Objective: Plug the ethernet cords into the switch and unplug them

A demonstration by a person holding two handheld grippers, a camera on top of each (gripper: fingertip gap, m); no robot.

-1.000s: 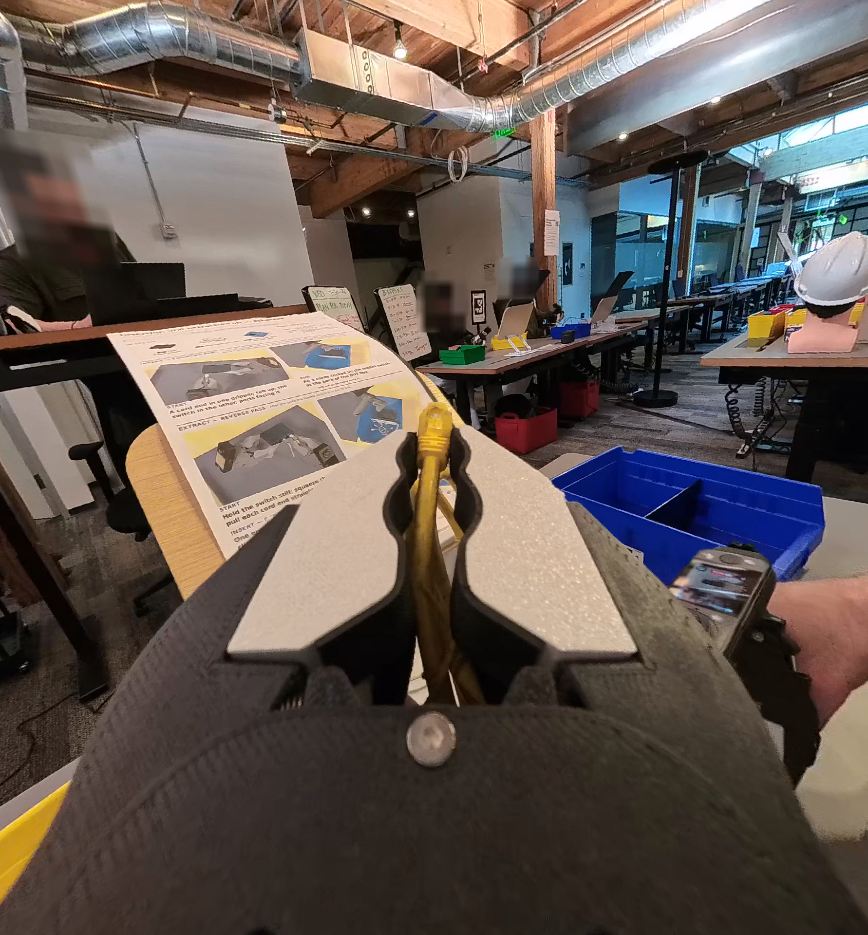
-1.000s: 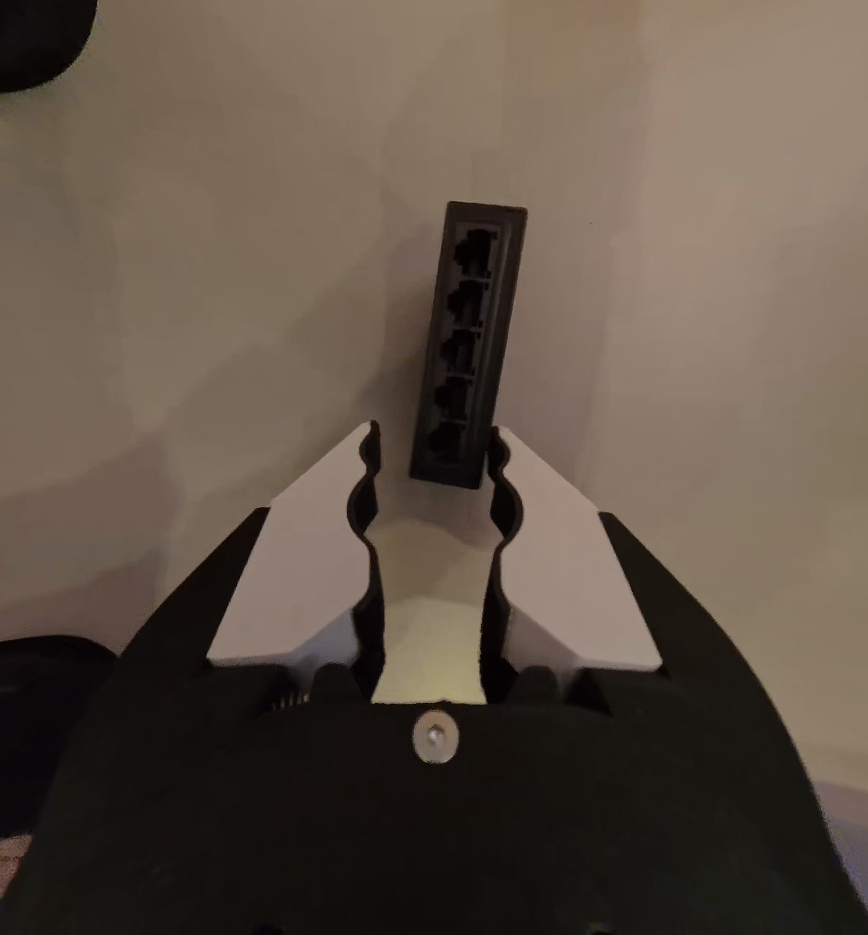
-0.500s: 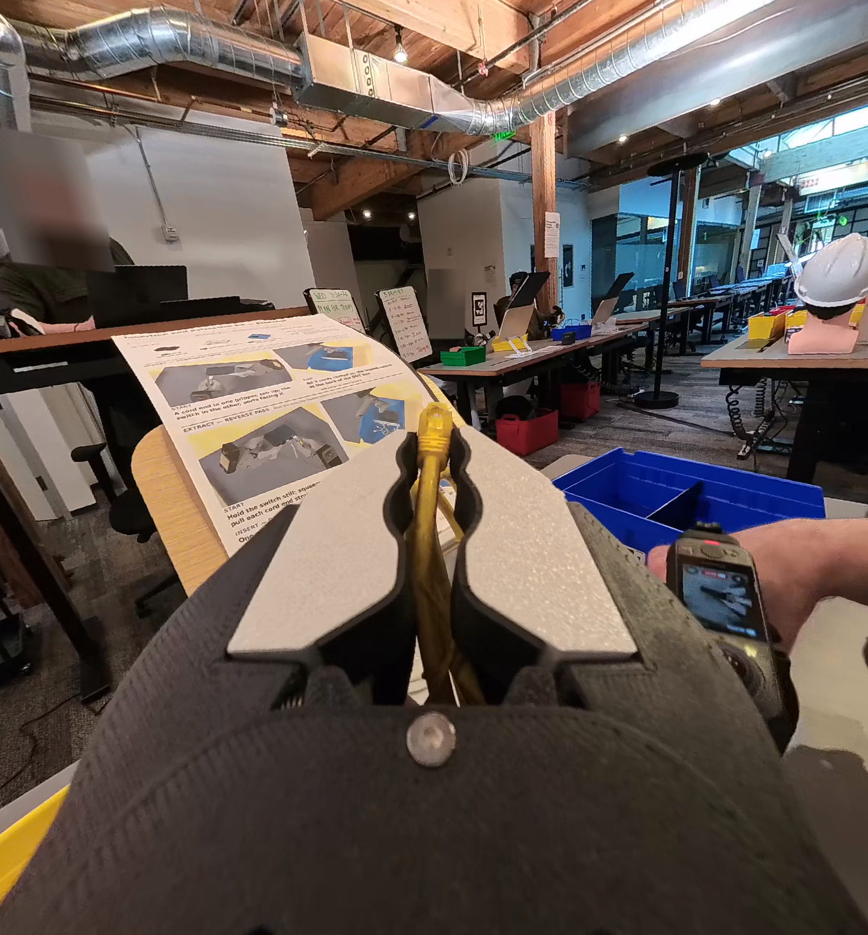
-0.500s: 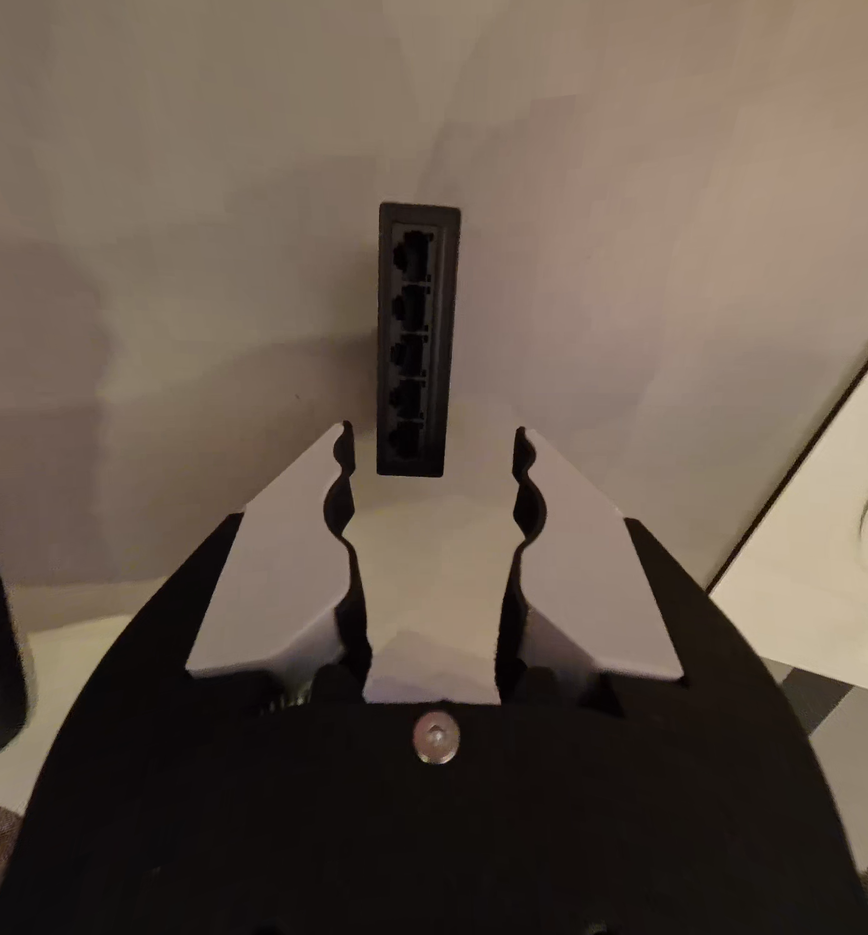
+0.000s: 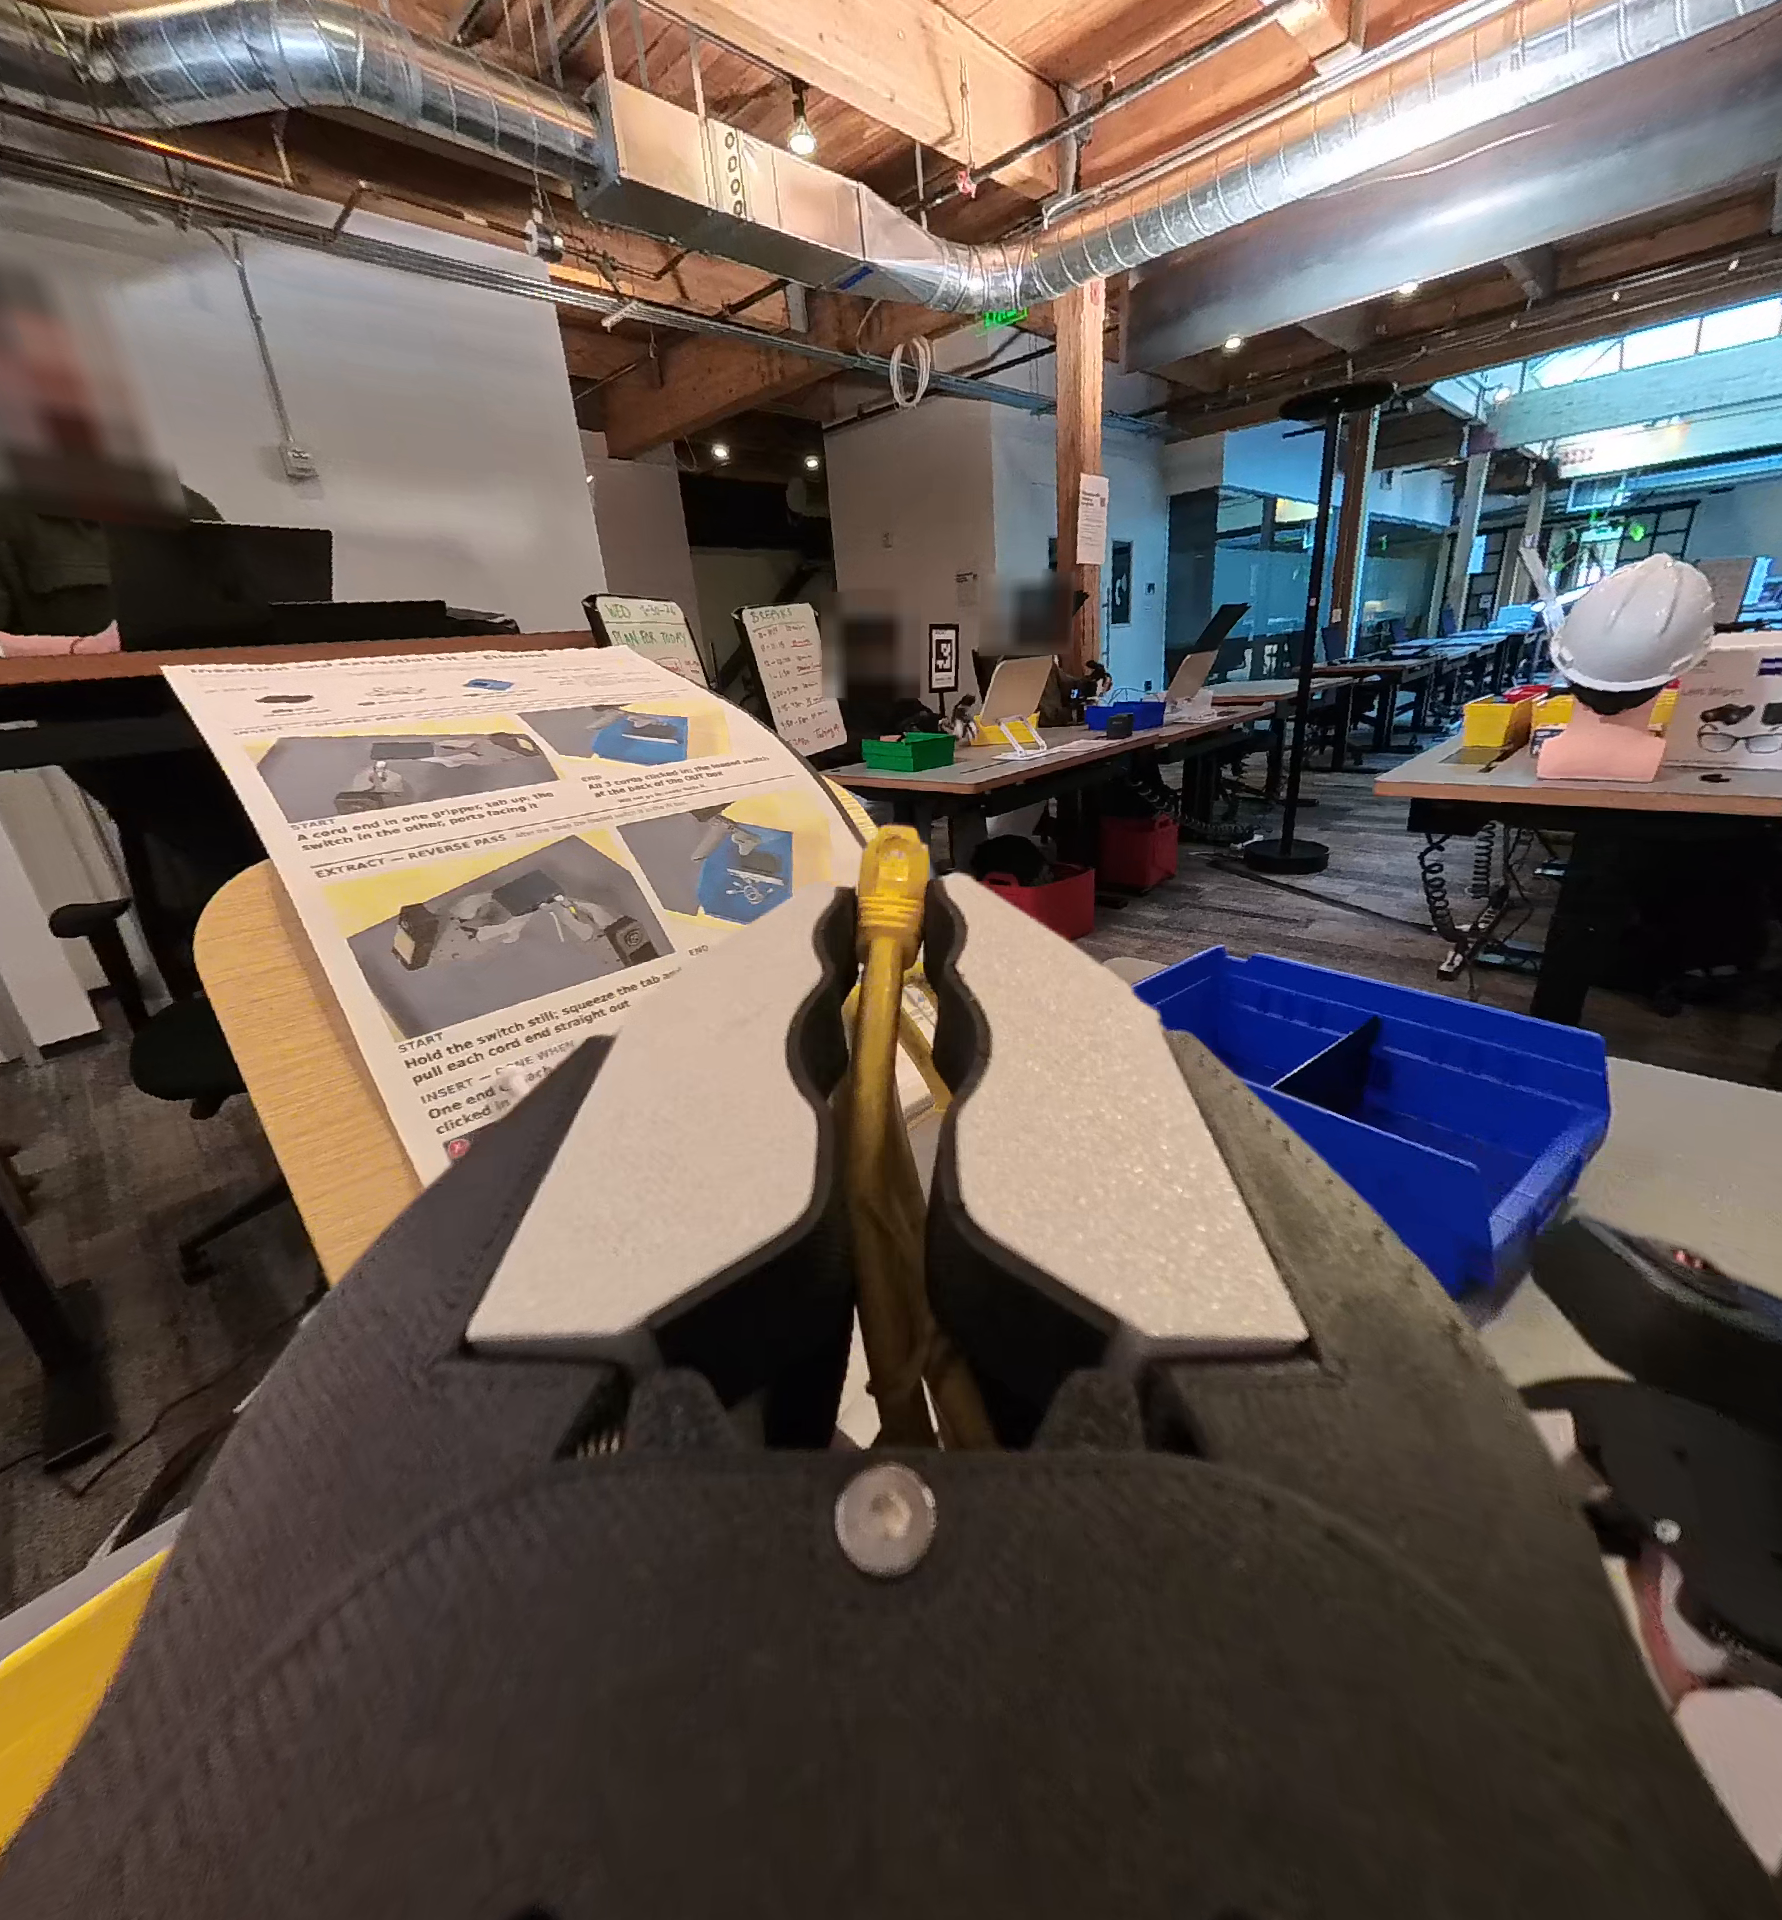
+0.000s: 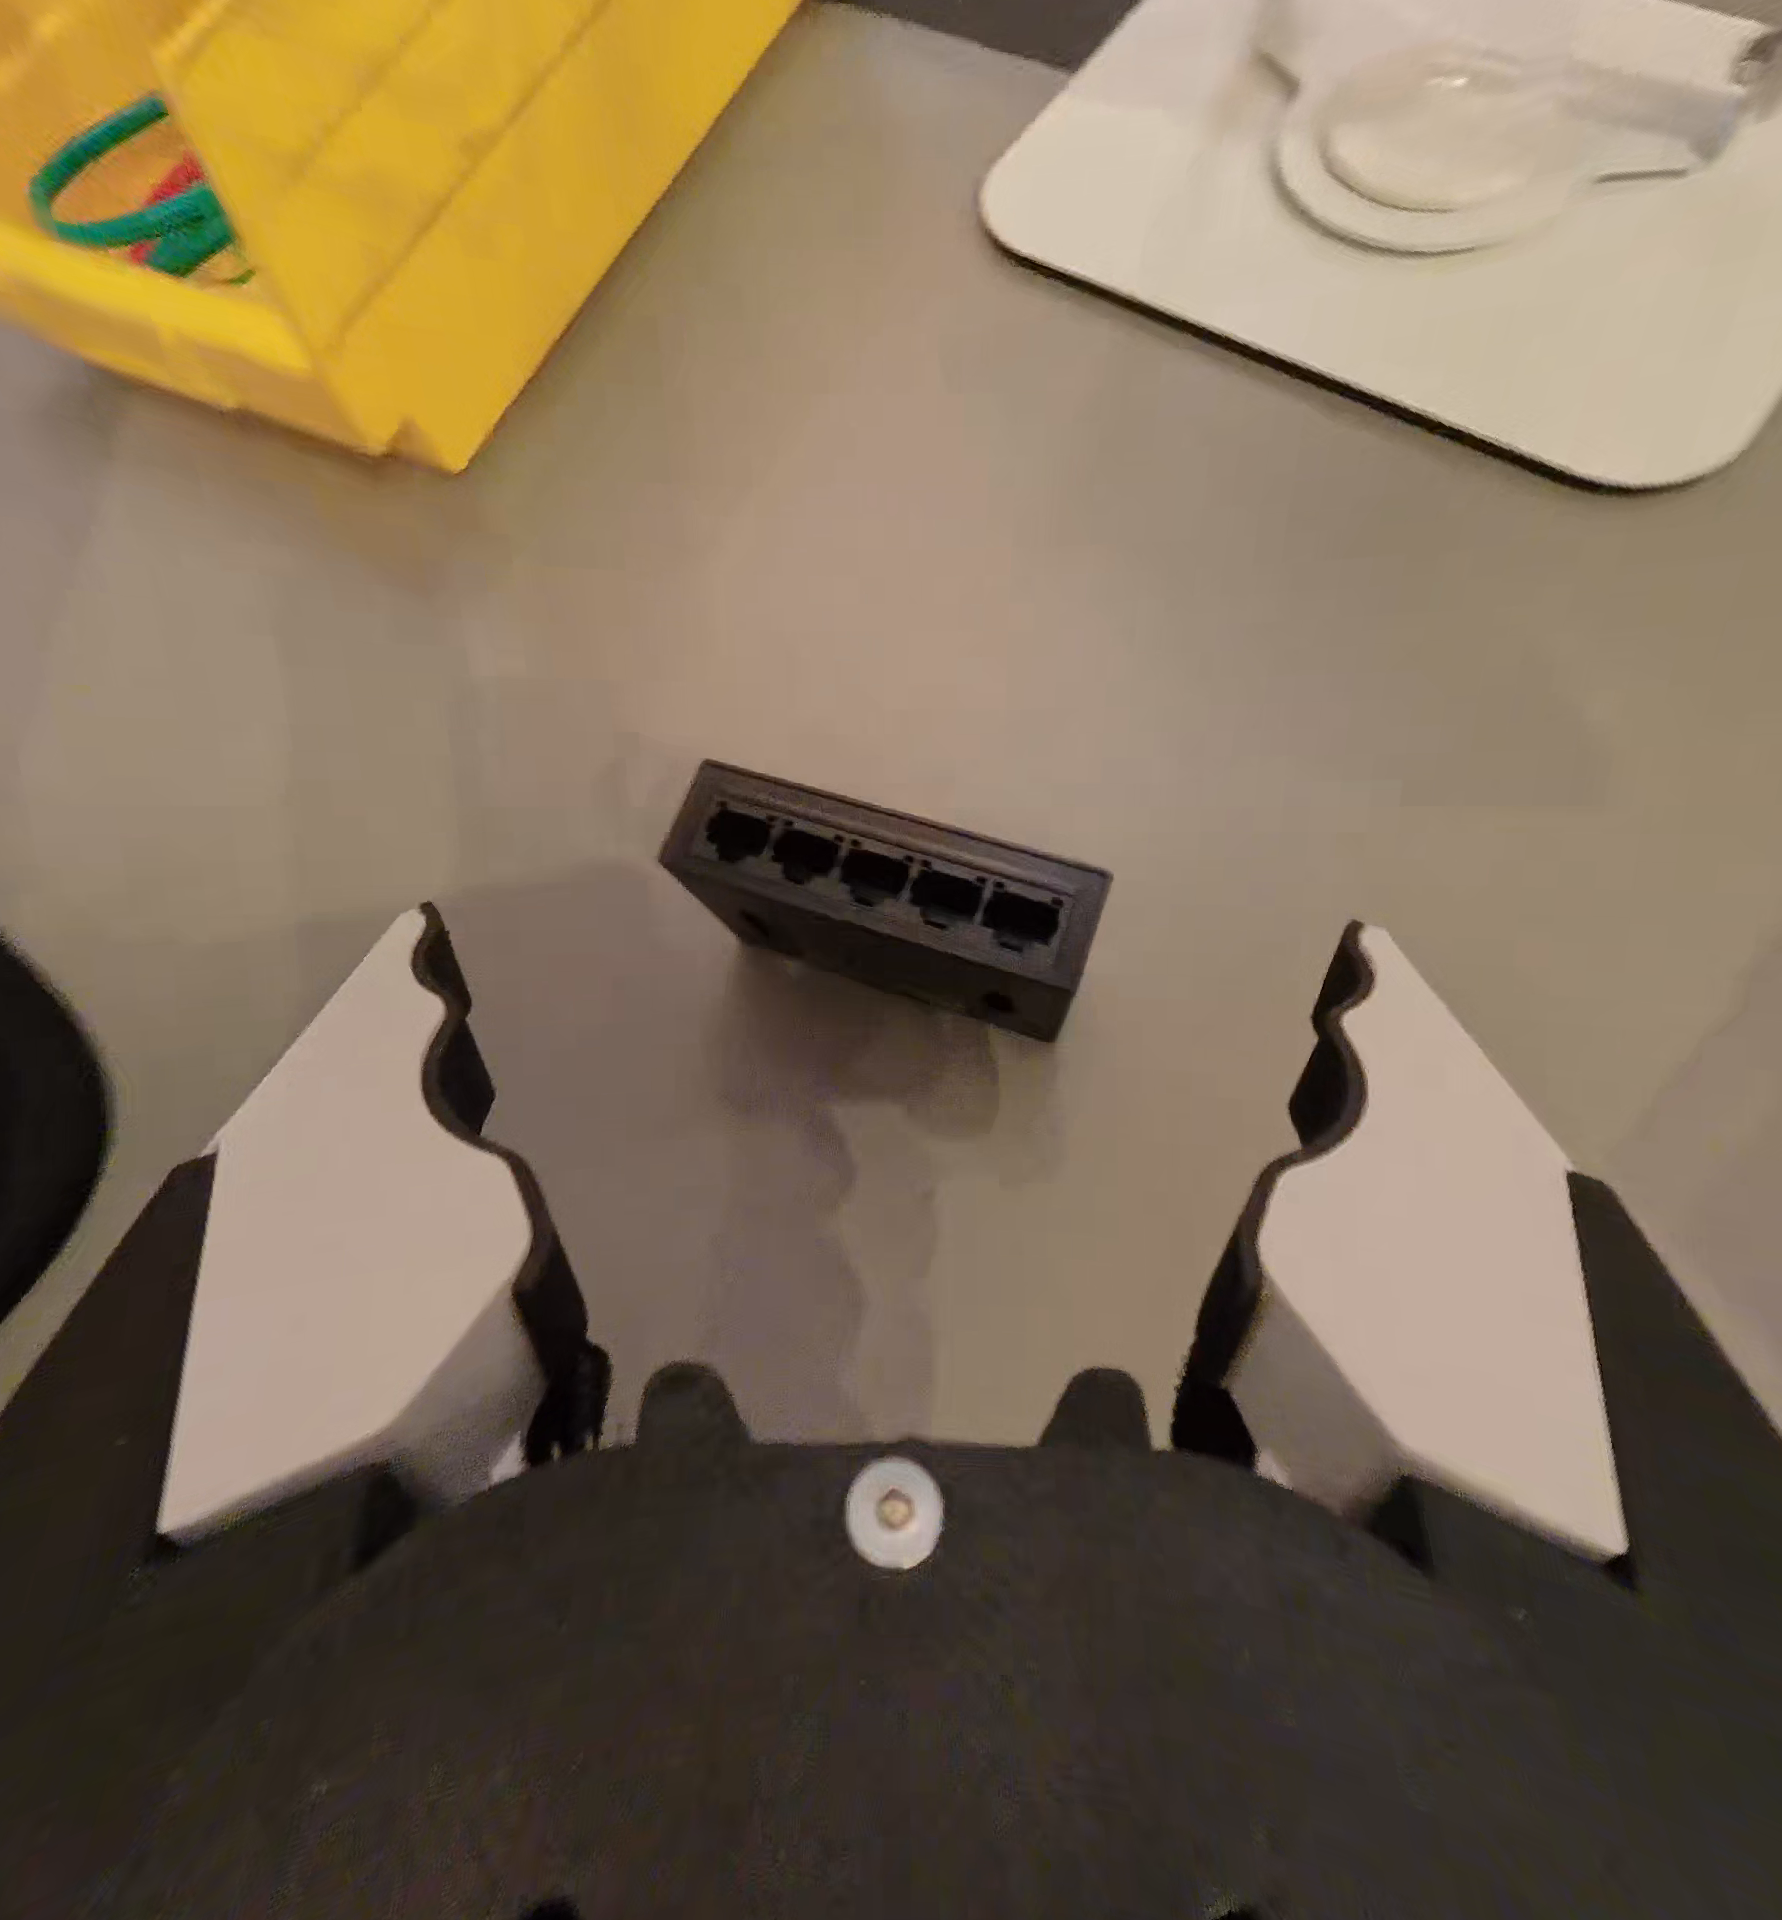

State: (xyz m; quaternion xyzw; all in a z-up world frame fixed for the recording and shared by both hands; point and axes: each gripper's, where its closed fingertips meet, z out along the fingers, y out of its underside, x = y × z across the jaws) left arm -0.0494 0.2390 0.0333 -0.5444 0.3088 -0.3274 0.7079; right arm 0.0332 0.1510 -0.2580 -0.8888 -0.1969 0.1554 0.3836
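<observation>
My left gripper (image 5: 889, 914) is shut on a yellow ethernet cord (image 5: 882, 1049). The cord's plug sticks out past the fingertips and the gripper is raised above the table. A small black switch (image 6: 882, 899) stands on its edge on the grey table (image 6: 1282, 727), its row of several empty ports facing up at the camera. My right gripper (image 6: 887, 935) is wide open and empty, hovering above the switch, which shows just beyond the gap between the fingertips.
A yellow bin (image 6: 347, 208) with green and red cords (image 6: 139, 223) sits at the far left. A white pad with a clear stand (image 6: 1438, 208) lies at the far right. A blue divided bin (image 5: 1386, 1091) and an instruction sheet on a wooden board (image 5: 513, 862) stand ahead of the left gripper. The left gripper's tips are roughly 30 cm from the right gripper's.
My right gripper has opened much wider and turned, so the switch now lies crosswise instead of lengthwise. The yellow bin and white pad have come into view. The left gripper still holds the cord.
</observation>
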